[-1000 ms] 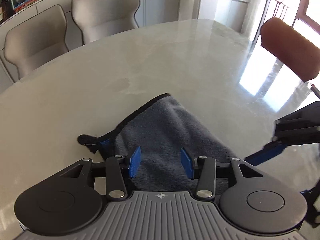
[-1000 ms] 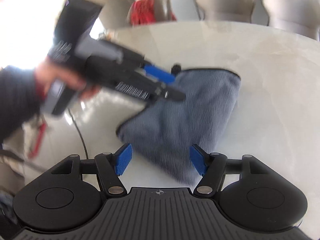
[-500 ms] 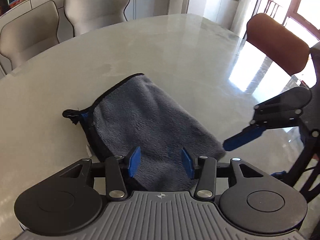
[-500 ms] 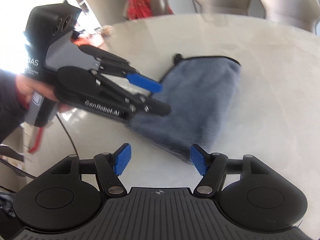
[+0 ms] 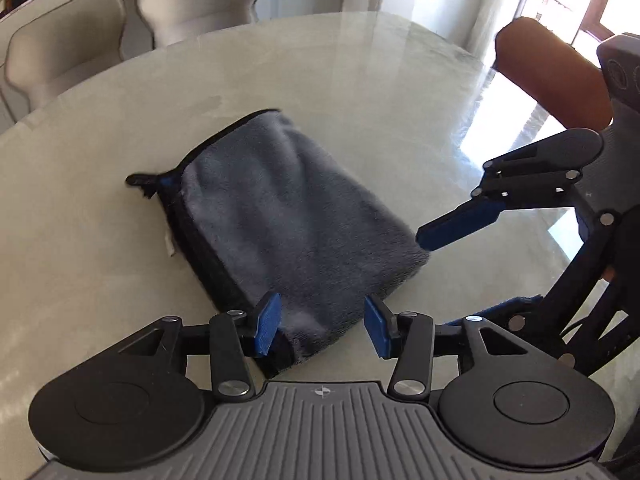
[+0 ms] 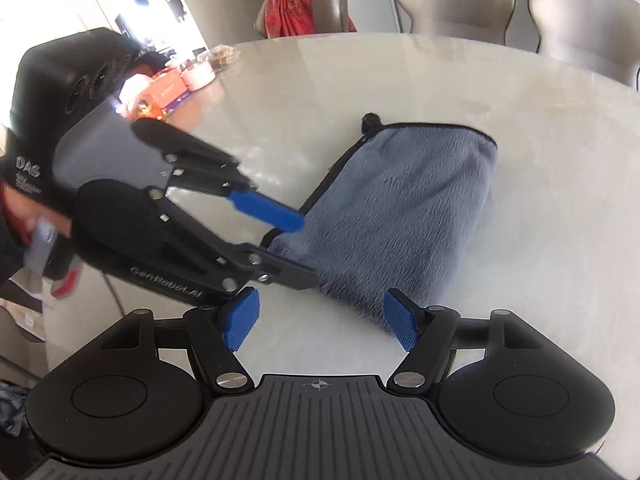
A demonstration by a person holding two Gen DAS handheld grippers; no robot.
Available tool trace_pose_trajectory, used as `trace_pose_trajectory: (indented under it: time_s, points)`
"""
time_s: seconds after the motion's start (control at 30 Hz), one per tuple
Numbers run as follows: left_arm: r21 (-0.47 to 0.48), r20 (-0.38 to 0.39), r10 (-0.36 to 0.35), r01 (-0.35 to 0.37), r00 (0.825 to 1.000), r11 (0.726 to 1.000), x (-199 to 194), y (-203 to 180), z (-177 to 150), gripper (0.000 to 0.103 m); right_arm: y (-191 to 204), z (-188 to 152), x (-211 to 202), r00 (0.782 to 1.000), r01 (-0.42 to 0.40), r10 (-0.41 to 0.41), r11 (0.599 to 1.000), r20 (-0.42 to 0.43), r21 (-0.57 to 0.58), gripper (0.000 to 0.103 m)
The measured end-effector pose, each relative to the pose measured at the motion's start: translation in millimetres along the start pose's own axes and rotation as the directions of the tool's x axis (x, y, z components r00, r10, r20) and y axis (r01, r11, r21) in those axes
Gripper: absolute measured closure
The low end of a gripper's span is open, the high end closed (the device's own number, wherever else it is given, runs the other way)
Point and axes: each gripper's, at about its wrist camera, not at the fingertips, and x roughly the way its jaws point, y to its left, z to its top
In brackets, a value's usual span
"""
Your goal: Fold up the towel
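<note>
A grey plush towel [image 5: 288,216] with a dark trim lies folded flat on the pale marble table [image 5: 360,92]. My left gripper [image 5: 322,328] hovers open over the towel's near edge, and the cloth shows between its blue pads [image 5: 266,328] without being pinched. In the right wrist view the same towel [image 6: 400,220] lies ahead, with the left gripper [image 6: 308,250] straddling its near left corner. My right gripper [image 6: 320,320] is opening; its jaws hold nothing, and the towel's near corner sits just ahead of its right pad [image 6: 402,324]. In the left wrist view the right gripper [image 5: 436,280] hangs beside the towel's right corner.
Two beige chairs [image 5: 132,12] stand at the table's far side and a brown chair [image 5: 552,80] at its right. A chair draped in red cloth [image 6: 304,8] and orange boxes [image 6: 168,88] sit at the far left. A person's hand [image 6: 24,216] holds the left gripper.
My left gripper has drawn back from over the towel to its near edge, so more of the towel shows ahead. The right gripper's jaws have spread wider. The towel has stayed flat.
</note>
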Motion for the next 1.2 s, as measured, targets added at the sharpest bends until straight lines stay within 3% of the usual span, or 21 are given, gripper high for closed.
trace_pose_trajectory:
  time_s: [0.1, 0.27, 0.33, 0.37, 0.4, 0.47, 0.57, 0.67, 0.77, 0.93, 1.03, 1.2]
  points:
    - [-0.009, -0.020, 0.015, -0.015, 1.000, 1.000, 4, 2, -4, 0.053, -6, -2, 16, 0.999, 0.005, -0.004, 1.000, -0.053, 0.025, 0.031]
    - [-0.065, -0.007, 0.054, -0.055, 0.999, 0.996, -5, -1, -5, 0.052, -3, -7, 3, 0.998, 0.030, -0.027, 0.998, -0.065, 0.048, 0.031]
    - [-0.122, 0.028, 0.076, -0.073, 0.997, 0.990, -17, -3, -9, 0.042, -4, -9, -5, 0.997, 0.054, -0.050, 0.996, -0.054, 0.074, 0.029]
    - [-0.151, 0.046, 0.089, -0.081, 0.995, 0.985, -24, -4, -11, 0.036, -4, -10, -9, 0.997, 0.071, -0.067, 0.993, -0.046, 0.092, 0.023]
    - [-0.165, 0.054, 0.096, -0.086, 0.994, 0.983, -27, -6, -13, 0.033, -5, -12, -16, 0.995, 0.098, -0.094, 0.988, -0.039, 0.121, 0.017]
    - [-0.195, 0.077, 0.118, -0.101, 0.990, 0.976, -40, -15, -18, 0.030, -4, -15, -27, 0.990, 0.142, -0.139, 0.976, -0.028, 0.168, 0.014]
    - [-0.213, 0.093, 0.147, -0.125, 0.985, 0.969, -52, -27, -23, 0.025, -1, -18, -38, 0.972, 0.232, -0.233, 0.947, -0.020, 0.223, 0.011]
    - [-0.254, 0.135, 0.208, -0.169, 0.969, 0.952, -71, -44, -30, 0.025, 8, -20, -49, 0.947, 0.313, -0.321, 0.914, -0.012, 0.257, 0.007]
    - [-0.298, 0.120, 0.266, -0.221, 0.956, 0.929, -88, -56, -33, 0.024, 21, -20, -58, 0.920, 0.374, -0.391, 0.885, 0.006, 0.278, 0.001]
    - [-0.335, 0.131, 0.283, -0.226, 0.950, 0.915, -112, -69, -42, 0.022, 42, -19, -66, 0.883, 0.456, -0.469, 0.851, -0.015, 0.258, 0.001]
    - [-0.350, 0.147, 0.305, -0.239, 0.941, 0.906, -128, -76, -51, 0.018, 56, -20, -71, 0.846, 0.521, -0.533, 0.822, -0.013, 0.230, 0.001]
    - [-0.373, 0.156, 0.343, -0.266, 0.926, 0.889, -145, -82, -61, 0.015, 71, -25, -86, 0.835, 0.530, -0.550, 0.804, 0.002, 0.269, 0.001]
